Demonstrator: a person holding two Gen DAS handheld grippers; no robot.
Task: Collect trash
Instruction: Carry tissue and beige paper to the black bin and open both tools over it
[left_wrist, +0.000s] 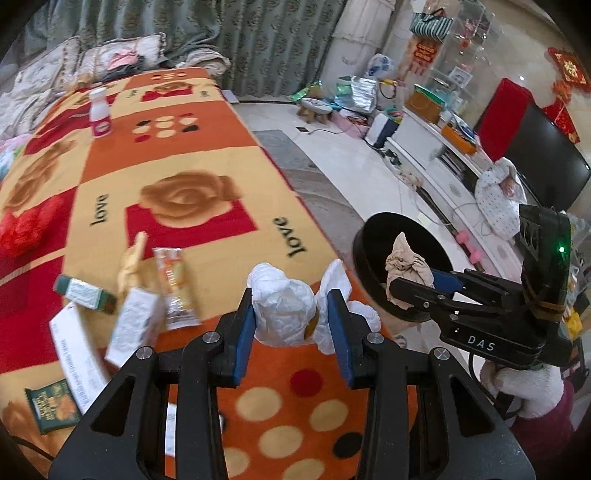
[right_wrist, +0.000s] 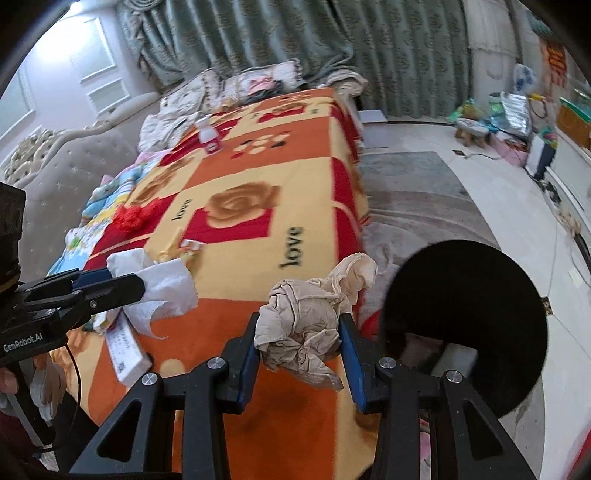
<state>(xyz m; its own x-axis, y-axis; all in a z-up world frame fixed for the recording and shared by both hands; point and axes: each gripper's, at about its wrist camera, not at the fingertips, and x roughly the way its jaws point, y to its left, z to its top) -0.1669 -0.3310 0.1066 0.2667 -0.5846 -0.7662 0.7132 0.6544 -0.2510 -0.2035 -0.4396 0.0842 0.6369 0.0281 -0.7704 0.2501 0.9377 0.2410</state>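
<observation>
My left gripper (left_wrist: 291, 317) is shut on a crumpled white tissue (left_wrist: 284, 310), held above the orange patterned blanket (left_wrist: 184, 155). The same white tissue (right_wrist: 162, 291) shows at the left of the right wrist view, in the left gripper (right_wrist: 144, 284). My right gripper (right_wrist: 301, 343) is shut on a crumpled beige paper wad (right_wrist: 306, 325). In the left wrist view that beige wad (left_wrist: 406, 269) hangs over the open black bin (left_wrist: 369, 258), with the right gripper (left_wrist: 410, 286) beside the rim. The black bin (right_wrist: 465, 332) stands on the floor at the blanket's right edge.
Wrappers and small boxes (left_wrist: 136, 291) lie on the blanket's near left. A white bottle (left_wrist: 99, 110) stands far back, a red crumpled item (left_wrist: 26, 229) at the left. Pillows, curtains and a cluttered TV shelf (left_wrist: 461, 147) surround the area. A gloved hand (left_wrist: 528, 384) holds the right gripper.
</observation>
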